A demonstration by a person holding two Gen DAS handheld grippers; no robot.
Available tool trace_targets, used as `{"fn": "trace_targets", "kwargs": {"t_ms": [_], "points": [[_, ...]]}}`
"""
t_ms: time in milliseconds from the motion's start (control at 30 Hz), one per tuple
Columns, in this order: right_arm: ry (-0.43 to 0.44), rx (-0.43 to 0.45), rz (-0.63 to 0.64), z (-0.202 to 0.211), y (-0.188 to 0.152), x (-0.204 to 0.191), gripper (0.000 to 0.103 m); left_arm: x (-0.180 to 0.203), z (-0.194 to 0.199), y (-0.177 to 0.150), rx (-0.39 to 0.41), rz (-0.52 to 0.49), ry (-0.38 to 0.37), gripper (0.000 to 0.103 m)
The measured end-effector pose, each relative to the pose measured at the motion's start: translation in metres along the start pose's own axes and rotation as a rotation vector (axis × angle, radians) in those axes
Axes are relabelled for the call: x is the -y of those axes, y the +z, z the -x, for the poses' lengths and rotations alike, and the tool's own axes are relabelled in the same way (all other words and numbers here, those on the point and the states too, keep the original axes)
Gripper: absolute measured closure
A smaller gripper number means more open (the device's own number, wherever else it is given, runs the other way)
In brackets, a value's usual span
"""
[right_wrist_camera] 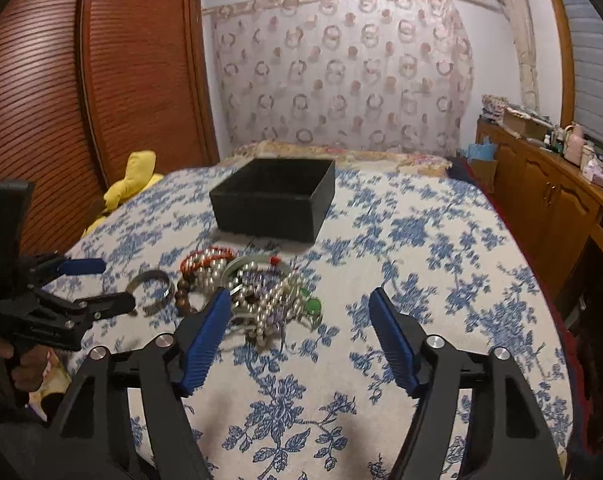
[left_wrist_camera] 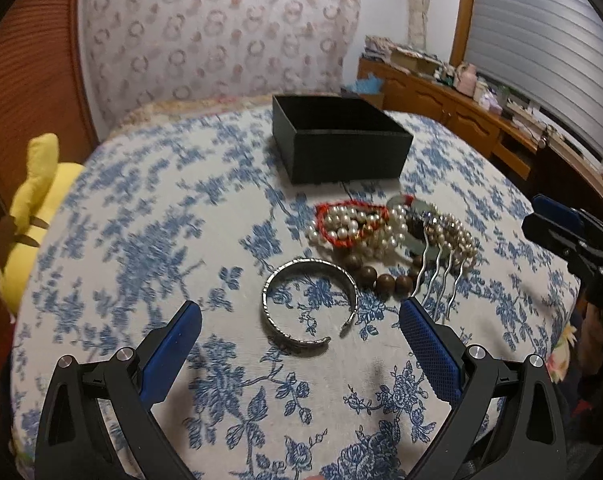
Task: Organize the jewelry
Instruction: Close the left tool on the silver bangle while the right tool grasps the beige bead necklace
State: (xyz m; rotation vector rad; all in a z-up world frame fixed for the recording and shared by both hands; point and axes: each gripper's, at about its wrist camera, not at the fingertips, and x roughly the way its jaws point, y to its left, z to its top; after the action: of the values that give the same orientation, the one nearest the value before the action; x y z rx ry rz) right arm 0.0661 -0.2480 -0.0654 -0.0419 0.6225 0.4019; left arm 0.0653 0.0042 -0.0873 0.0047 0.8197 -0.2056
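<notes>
A pile of jewelry [left_wrist_camera: 385, 228] lies on the blue floral bedspread [left_wrist_camera: 141, 240]: pearl strands, a red beaded loop, brown wooden beads [left_wrist_camera: 385, 280] and a metal hair comb [left_wrist_camera: 437, 280]. A silver cuff bracelet [left_wrist_camera: 309, 306] lies nearest, between and just beyond my open left gripper's [left_wrist_camera: 301, 316] fingertips. An open black box [left_wrist_camera: 341, 148] stands behind the pile. In the right wrist view the pile [right_wrist_camera: 257, 292], cuff [right_wrist_camera: 151, 286] and box [right_wrist_camera: 273, 200] show; my right gripper [right_wrist_camera: 299, 300] is open and empty, just right of the pile. The left gripper [right_wrist_camera: 97, 284] appears there at left.
A yellow plush toy [left_wrist_camera: 37, 208] lies at the bed's left edge beside a wooden slatted wardrobe [right_wrist_camera: 101, 80]. A wooden sideboard [right_wrist_camera: 549, 192] with clutter runs along the right wall under a shuttered window. A patterned headboard cover [right_wrist_camera: 341, 72] stands behind the bed.
</notes>
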Motion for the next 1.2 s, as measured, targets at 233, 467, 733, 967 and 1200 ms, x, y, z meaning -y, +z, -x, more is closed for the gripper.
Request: {"fn": "trace_targets", "kwargs": {"t_ms": [233, 467, 733, 967, 1200], "points": [[0.054, -0.072, 0.026, -0.012, -0.01, -0.002, 0.039, 0.005, -0.017, 0.003, -0.043, -0.029, -0.049, 0.01], [0.106, -0.113, 0.035, -0.021, -0.007, -0.004, 0.051, 0.006, -0.034, 0.009, -0.07, -0.05, -0.02, 0.025], [0.128, -0.155, 0.084, -0.042, -0.001, -0.013, 0.072, 0.006, -0.033, 0.008, -0.05, -0.083, 0.009, 0.046], [0.103, -0.199, 0.103, -0.049, -0.005, -0.014, 0.073, 0.004, -0.031, 0.007, -0.041, -0.063, 0.002, 0.046], [0.091, -0.235, 0.127, -0.053, -0.015, -0.014, 0.073, 0.005, -0.03, 0.006, -0.035, -0.069, 0.006, 0.046]]}}
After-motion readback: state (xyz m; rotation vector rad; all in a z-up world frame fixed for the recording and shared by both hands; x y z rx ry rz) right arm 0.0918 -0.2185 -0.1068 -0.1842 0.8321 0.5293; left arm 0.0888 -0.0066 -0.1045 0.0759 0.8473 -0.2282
